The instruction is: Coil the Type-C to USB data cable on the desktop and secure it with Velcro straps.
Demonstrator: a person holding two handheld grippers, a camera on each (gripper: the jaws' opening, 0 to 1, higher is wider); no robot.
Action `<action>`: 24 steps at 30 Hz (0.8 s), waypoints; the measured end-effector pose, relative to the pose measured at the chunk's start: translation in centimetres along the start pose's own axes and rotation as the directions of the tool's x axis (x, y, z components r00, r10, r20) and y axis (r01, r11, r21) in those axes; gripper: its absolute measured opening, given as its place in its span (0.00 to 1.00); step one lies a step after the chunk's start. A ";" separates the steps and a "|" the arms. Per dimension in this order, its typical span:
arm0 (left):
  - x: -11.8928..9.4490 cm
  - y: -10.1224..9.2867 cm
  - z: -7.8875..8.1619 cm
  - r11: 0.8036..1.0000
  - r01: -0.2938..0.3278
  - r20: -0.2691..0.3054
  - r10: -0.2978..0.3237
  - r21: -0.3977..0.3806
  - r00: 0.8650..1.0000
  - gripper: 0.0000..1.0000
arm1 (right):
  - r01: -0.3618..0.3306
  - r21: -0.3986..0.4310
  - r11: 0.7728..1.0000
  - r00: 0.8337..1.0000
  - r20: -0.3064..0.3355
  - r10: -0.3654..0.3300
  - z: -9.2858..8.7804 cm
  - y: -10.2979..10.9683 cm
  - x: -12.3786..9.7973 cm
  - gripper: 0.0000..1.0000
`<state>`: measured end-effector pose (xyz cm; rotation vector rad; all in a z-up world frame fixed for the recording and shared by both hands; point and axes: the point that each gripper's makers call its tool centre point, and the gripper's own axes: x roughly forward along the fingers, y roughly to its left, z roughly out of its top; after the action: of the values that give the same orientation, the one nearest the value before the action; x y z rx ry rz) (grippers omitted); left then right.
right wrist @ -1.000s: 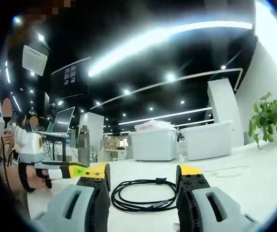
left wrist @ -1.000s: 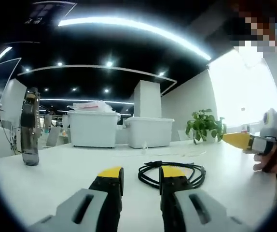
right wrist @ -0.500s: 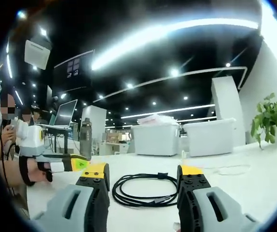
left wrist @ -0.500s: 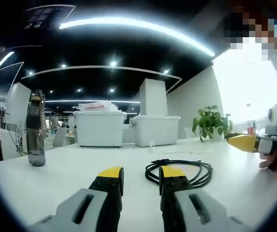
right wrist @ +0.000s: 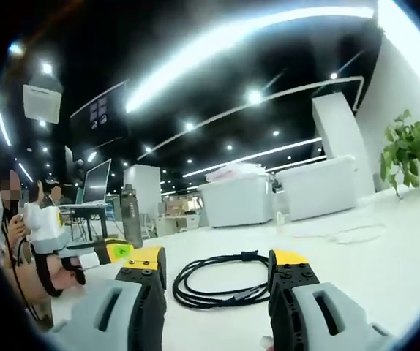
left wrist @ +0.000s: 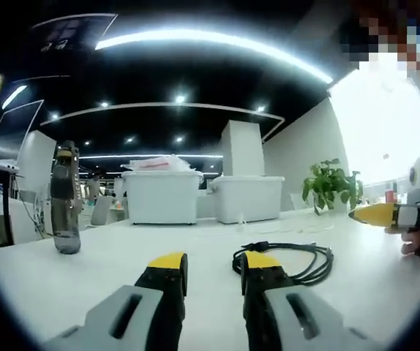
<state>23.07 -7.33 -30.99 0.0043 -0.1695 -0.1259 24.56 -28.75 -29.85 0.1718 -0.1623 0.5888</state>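
Note:
A coiled black data cable (left wrist: 298,257) lies on the white desktop (left wrist: 85,270), just right of and beyond my left gripper (left wrist: 214,265), which stands open with nothing between its jaws. In the right gripper view the same cable (right wrist: 217,278) lies between and just beyond the jaws of my right gripper (right wrist: 217,265), also open and holding nothing. The right gripper's yellow tip (left wrist: 377,214) comes in at the right of the left gripper view, in a person's hand. The left gripper (right wrist: 111,251) shows at the left of the right gripper view. I cannot make out a Velcro strap.
A dark water bottle (left wrist: 66,199) stands on the desk at the left. Two white storage bins (left wrist: 161,196) and a potted plant (left wrist: 333,185) sit at the far edge. A thin white cable (right wrist: 342,234) lies on the desk farther back. People sit at the left (right wrist: 9,197).
Both views have shifted slightly with the hands; in the left gripper view the cable now sits further right. The cable itself has not moved and both grippers stay open.

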 end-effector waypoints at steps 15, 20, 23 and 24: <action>0.1 1.0 -0.1 0.999 -0.040 0.000 0.040 -0.021 0.999 0.31 | -0.037 -0.042 0.998 0.999 -0.012 0.036 -0.2 0.7 0.2 0.55; 0.2 0.8 -0.3 0.999 -0.033 -0.014 0.033 -0.005 0.999 0.31 | -0.037 -0.005 0.999 0.999 -0.012 0.037 -0.3 0.9 0.0 0.55; 0.1 0.8 -0.3 0.999 -0.033 -0.015 0.033 0.001 0.999 0.31 | -0.039 -0.003 0.999 0.999 -0.015 0.039 -0.4 1.2 0.0 0.55; 0.1 0.8 -0.3 0.999 -0.035 -0.015 0.035 0.000 0.999 0.31 | -0.041 -0.006 0.999 0.999 -0.017 0.041 -0.5 1.3 0.0 0.55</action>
<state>23.33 -6.53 -31.27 0.0019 -0.1547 -0.0913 23.88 -27.57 -30.14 0.1576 -0.1512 0.6303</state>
